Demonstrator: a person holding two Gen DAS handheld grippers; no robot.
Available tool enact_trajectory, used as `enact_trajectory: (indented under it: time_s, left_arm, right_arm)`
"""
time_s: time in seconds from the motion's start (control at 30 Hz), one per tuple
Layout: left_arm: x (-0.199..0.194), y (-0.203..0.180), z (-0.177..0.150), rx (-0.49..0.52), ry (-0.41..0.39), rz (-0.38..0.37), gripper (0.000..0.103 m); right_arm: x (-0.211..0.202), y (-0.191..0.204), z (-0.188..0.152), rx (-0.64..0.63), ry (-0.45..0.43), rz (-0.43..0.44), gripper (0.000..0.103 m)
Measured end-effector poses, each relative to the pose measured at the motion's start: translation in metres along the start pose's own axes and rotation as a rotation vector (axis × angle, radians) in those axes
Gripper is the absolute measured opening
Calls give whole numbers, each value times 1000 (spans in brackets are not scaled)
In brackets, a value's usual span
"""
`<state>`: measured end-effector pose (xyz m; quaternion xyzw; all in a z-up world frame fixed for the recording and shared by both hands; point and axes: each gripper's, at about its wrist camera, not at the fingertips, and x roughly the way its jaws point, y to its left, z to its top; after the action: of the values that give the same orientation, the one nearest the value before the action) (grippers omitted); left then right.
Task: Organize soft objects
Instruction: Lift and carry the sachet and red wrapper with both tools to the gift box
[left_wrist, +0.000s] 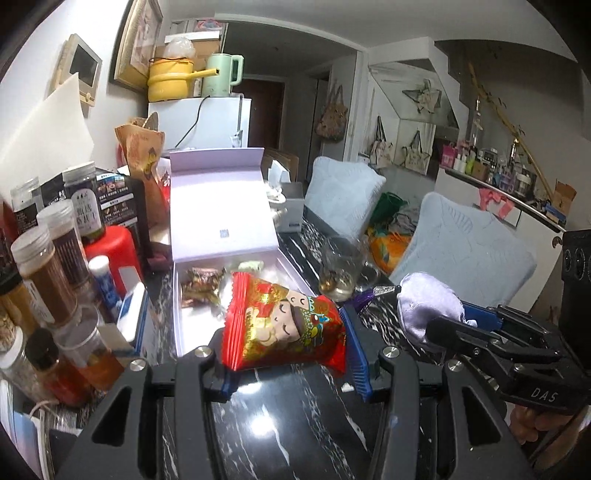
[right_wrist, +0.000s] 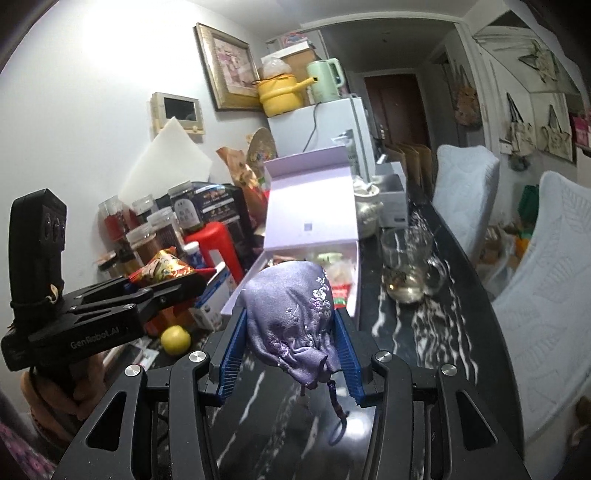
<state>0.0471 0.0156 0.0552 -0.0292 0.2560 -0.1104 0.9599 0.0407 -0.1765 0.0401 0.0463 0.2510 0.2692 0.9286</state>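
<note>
In the left wrist view, the left gripper (left_wrist: 286, 334) pinches a red snack packet (left_wrist: 284, 326) between its blue pads, the packet held clear above the dark marbled counter (left_wrist: 295, 417) and just in front of an open lilac box (left_wrist: 221, 221). The box's lid stands upright behind its tray, and a wrapped sweet (left_wrist: 201, 286) lies inside the tray. To the right, the right gripper (left_wrist: 448, 315) comes in from the side, its pads closed on a lilac pouch (left_wrist: 430, 308). A glass mug (left_wrist: 341, 267) stands on the counter beyond, and spice jars (left_wrist: 48, 273) crowd the left edge. In the right wrist view, the right gripper (right_wrist: 290, 332) clamps the purple embroidered pouch (right_wrist: 291, 321) between its ribbed blue pads, a cord with a loop hanging from the pouch's gathered mouth. The pouch hangs in front of the open box (right_wrist: 310, 218), above the counter (right_wrist: 424, 325). At the left, the left gripper (right_wrist: 170, 277), gripped by a hand (right_wrist: 55, 402), carries the red packet (right_wrist: 166, 269) near the jars. A yellow fruit (right_wrist: 175, 339) lies on the counter below it, and the glass mug (right_wrist: 406, 266) stands right of the box.
</note>
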Motion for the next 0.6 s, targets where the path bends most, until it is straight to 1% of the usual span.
enact_trajectory:
  time_s: [0.23, 0.4, 0.5, 0.6]
  left_arm:
    - [13, 13, 16, -17, -26, 9, 47]
    - [26, 24, 32, -27, -48, 12, 47]
    - [33, 28, 42, -28, -67, 8, 47]
    - [40, 34, 53, -30, -87, 4, 47]
  right_arm:
    - [19, -2, 22, -19, -12, 16, 46]
    - [40, -6, 38, -25, -6, 37, 46]
    - [49, -10, 47, -11, -6, 69, 46]
    - [59, -12, 60, -26, -25, 59, 46]
